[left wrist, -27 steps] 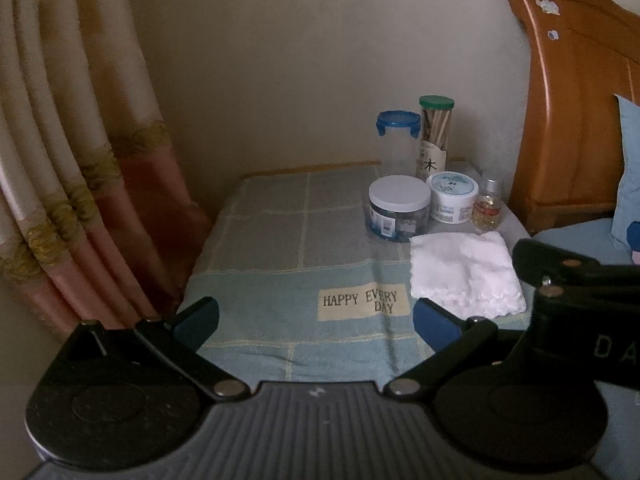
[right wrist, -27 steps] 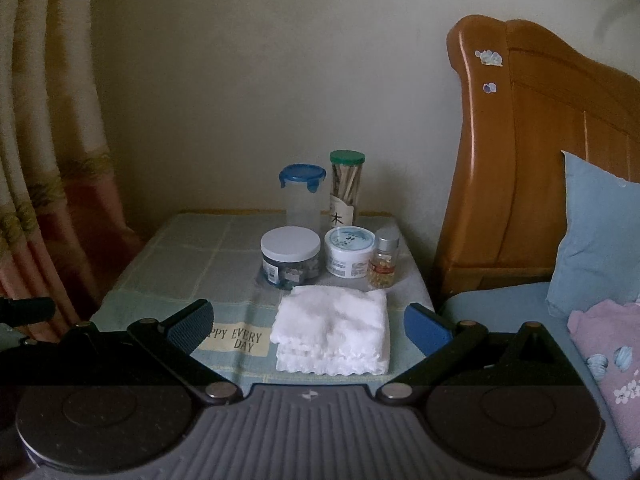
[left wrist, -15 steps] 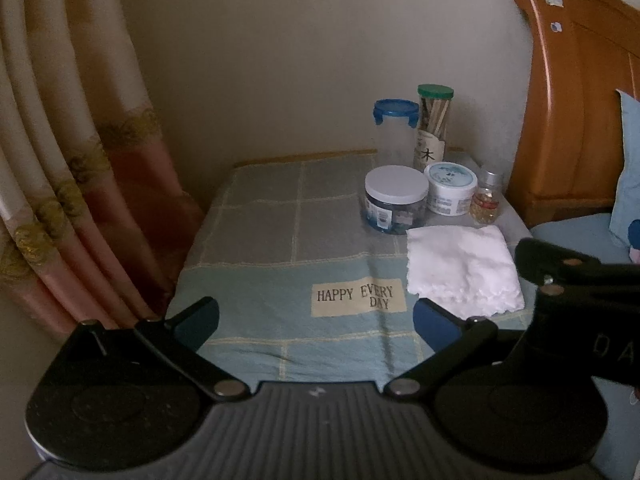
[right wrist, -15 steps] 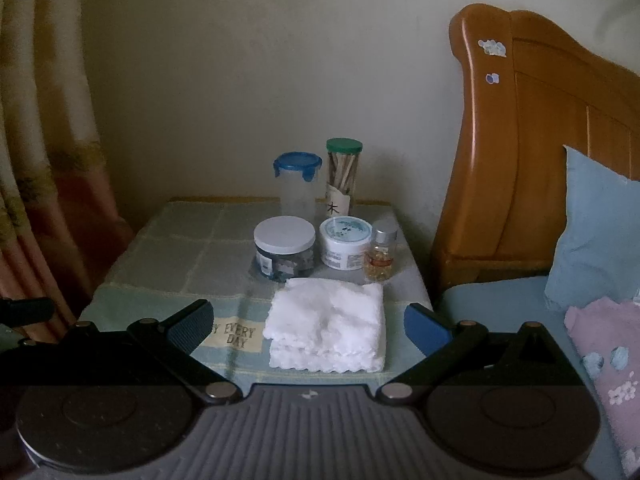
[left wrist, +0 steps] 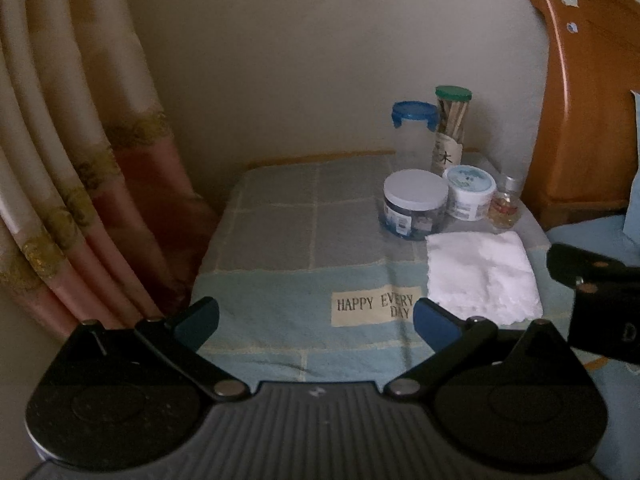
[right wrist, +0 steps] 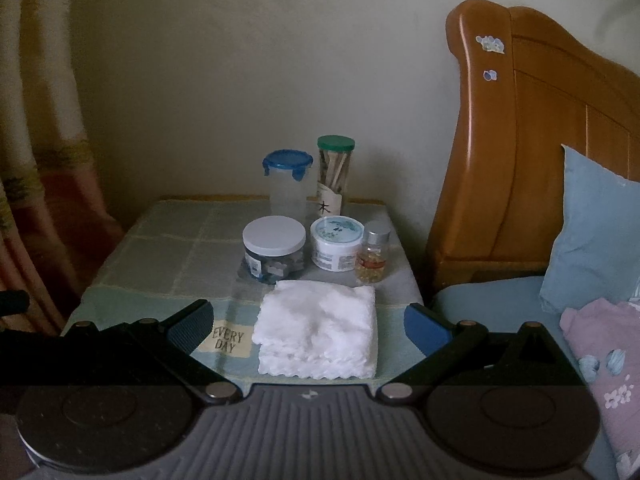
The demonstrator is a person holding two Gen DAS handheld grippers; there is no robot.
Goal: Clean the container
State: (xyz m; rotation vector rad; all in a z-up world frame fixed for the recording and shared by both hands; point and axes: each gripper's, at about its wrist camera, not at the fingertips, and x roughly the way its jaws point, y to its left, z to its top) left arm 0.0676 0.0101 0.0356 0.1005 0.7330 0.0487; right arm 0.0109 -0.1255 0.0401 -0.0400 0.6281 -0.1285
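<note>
On the cloth-covered bedside table (right wrist: 168,256) stand a clear tall container with a blue clip lid (right wrist: 287,184) (left wrist: 414,130), a white-lidded jar (right wrist: 274,250) (left wrist: 415,208), a small white tub (right wrist: 337,248) (left wrist: 469,192), a green-capped stick tube (right wrist: 335,176) (left wrist: 452,128) and a tiny bottle of amber capsules (right wrist: 373,258) (left wrist: 505,208). A folded white cloth (right wrist: 318,334) (left wrist: 482,276) lies in front of them. My right gripper (right wrist: 306,326) is open, with the cloth seen between its fingers but below them. My left gripper (left wrist: 316,322) is open over the table's front, empty.
A pink and cream curtain (left wrist: 68,184) hangs at the left. A wooden headboard (right wrist: 520,168) rises right of the table, with a blue pillow (right wrist: 592,232) and a pink flowered fabric (right wrist: 604,360) on the bed. The right tool (left wrist: 596,300) shows at the left view's right edge.
Both views have slid a little: the table's things sit lower in each frame and further right in the left wrist view. Nothing on the table has moved, and both jaws stay wide.
</note>
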